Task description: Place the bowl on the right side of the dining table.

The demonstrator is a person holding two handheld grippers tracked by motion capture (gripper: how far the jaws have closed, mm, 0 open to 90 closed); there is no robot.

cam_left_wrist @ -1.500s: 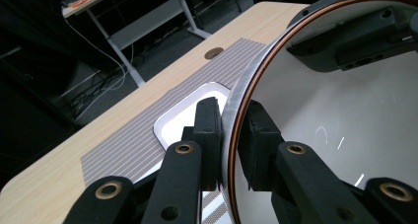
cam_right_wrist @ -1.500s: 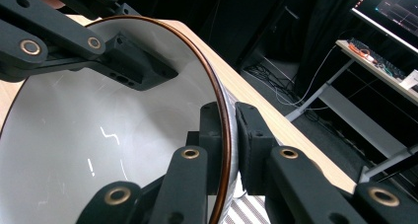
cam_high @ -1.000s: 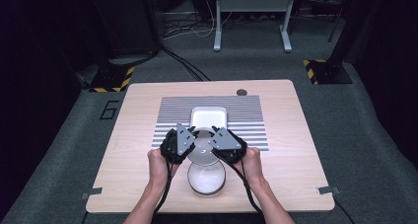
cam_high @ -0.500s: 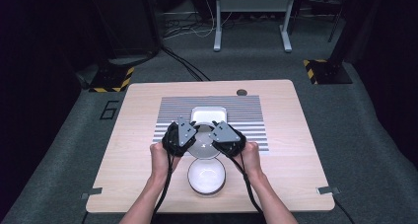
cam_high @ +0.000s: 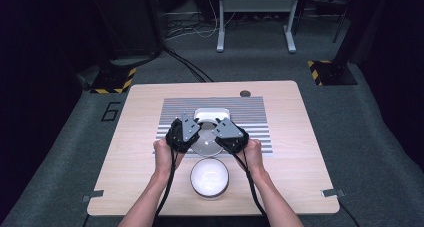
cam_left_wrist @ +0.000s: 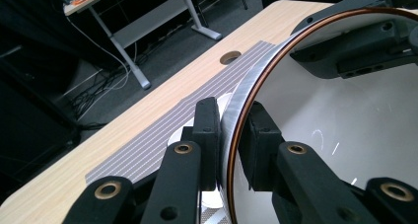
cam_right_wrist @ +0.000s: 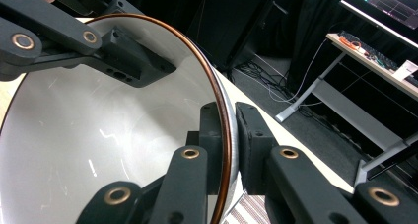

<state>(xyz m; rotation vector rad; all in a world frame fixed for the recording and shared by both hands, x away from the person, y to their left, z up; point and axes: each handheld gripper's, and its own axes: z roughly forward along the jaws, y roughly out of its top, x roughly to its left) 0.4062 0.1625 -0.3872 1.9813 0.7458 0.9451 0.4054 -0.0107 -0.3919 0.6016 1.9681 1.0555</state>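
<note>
Bowl (cam_high: 206, 143) up off the striped mat (cam_high: 250, 112), rim pinched by left gripper (cam_left_wrist: 229, 135) and right gripper (cam_right_wrist: 230, 135); risk of slip onto white dish (cam_high: 211, 114) from uneven grip.

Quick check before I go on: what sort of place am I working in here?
Probably a lab or recording studio, not a kitchen: a lone wooden table on grey carpet, hazard-striped stand bases, loose floor cables, and a bench with electronics beside a monitor.

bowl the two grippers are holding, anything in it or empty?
Empty. Both gripper views look into the held bowl, showing bare white interior. The left gripper and right gripper each clamp its copper-edged rim.
</note>
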